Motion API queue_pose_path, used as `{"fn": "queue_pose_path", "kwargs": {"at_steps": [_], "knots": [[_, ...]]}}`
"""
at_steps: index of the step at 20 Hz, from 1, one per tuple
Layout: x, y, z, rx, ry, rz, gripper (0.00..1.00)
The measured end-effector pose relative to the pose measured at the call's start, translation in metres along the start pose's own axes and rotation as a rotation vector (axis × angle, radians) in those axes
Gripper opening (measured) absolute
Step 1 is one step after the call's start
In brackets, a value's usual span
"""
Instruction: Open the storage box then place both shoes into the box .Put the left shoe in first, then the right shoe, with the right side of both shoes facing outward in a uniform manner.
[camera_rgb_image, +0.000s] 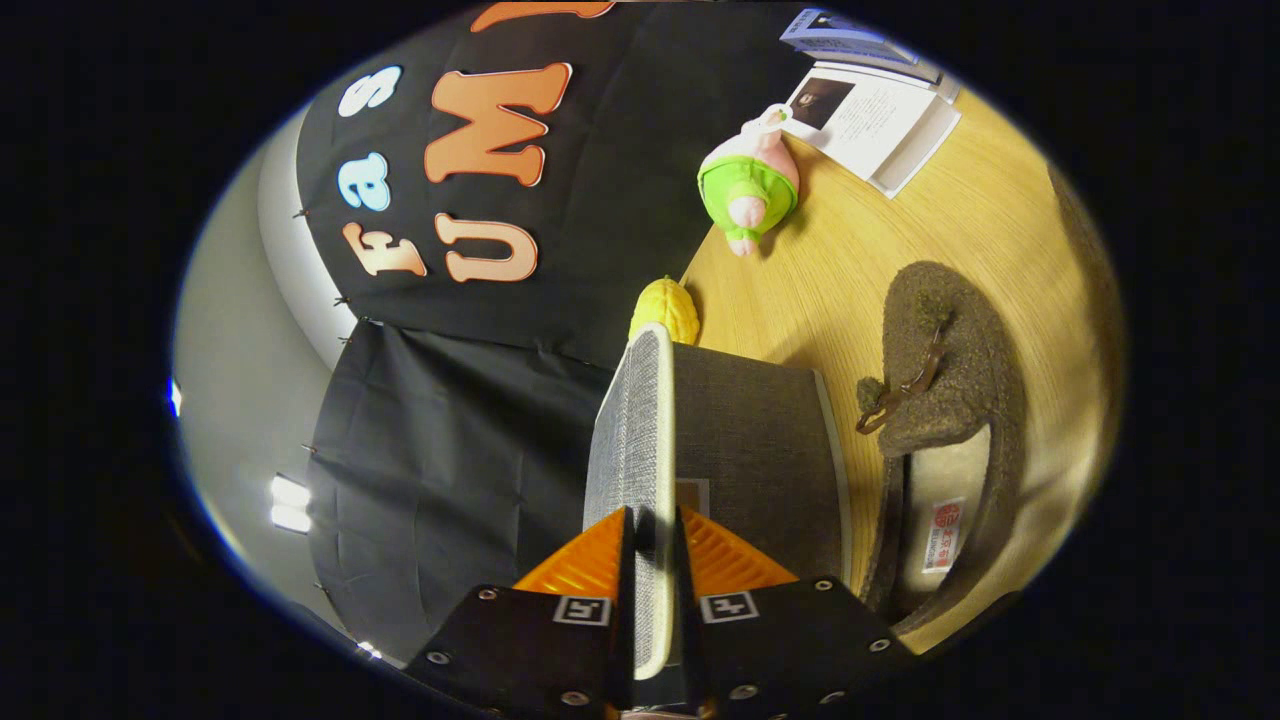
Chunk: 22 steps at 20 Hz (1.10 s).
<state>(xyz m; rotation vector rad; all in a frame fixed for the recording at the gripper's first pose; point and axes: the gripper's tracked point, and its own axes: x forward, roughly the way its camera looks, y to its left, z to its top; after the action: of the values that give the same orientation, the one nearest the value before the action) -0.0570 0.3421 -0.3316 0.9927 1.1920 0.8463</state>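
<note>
My gripper (652, 518) is shut on the light grey fabric lid (632, 430) of the storage box, both orange fingers (580, 568) pressing on its edge. The lid runs straight ahead from between the fingers, seen nearly edge-on and lifted away from the box. The dark grey box (755, 450) lies just beside the lid, on the wooden table (850, 270). A brown fuzzy slipper (950, 390) with a pale insole lies on the table next to the box, on the side away from the lid. The view is rolled, so the table stands off to one side.
A yellow corn toy (666, 310) sits just beyond the far end of the lid. A plush figure in green (750, 185) lies farther off on the table, with white booklets (875, 115) behind it. The black cloth wall is on the lid's other side.
</note>
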Motion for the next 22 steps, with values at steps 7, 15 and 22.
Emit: {"fn": "queue_pose_path", "kwargs": {"at_steps": [7, 15, 22], "knots": [[-0.013, 0.062, 0.001, -0.015, -0.077, -0.009, 0.01], [0.012, 0.175, -0.008, -0.152, -0.242, -0.099, 0.01], [0.075, 0.233, -0.054, -0.292, -0.299, -0.198, 0.01]]}}
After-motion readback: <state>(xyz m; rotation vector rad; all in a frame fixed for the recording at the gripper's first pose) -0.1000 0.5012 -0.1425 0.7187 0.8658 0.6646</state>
